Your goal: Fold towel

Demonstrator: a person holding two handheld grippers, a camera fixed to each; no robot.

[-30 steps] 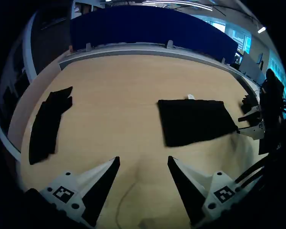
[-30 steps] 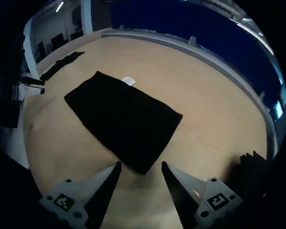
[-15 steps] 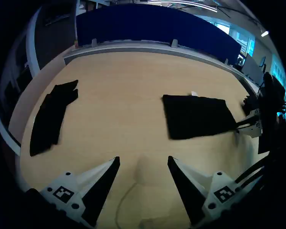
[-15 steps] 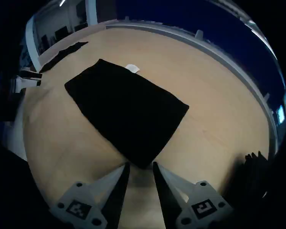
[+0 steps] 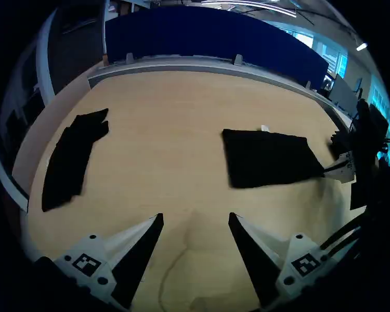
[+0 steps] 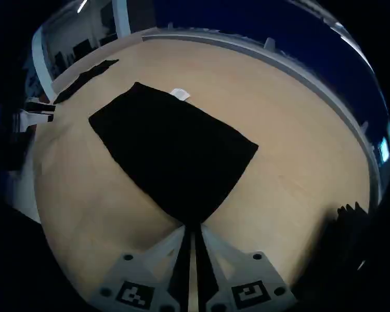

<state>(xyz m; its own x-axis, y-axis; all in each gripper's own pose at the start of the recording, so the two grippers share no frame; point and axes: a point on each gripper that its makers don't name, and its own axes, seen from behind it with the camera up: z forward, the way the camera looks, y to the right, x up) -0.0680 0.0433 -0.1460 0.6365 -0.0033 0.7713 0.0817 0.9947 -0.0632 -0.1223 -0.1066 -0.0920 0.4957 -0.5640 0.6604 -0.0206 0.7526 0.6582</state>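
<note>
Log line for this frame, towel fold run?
step: corner grasp | right tool: shut on towel near corner | left tool: open, over table | towel: flat | dark cloth: apart, left

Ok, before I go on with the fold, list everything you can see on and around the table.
flat rectangular black towel: one, black, spread mid-table
small white tag: one, white, at the towel's far edge
crumpled black cloth: one, black, on the table well apart from the towel, at left in the left gripper view
light wooden table: one, tan, under everything
blue partition panel: one, dark blue, along the table's far edge
left tongs: one, white with black pads, open over bare table
right tongs: one, white, shut on the towel's near corner
</note>
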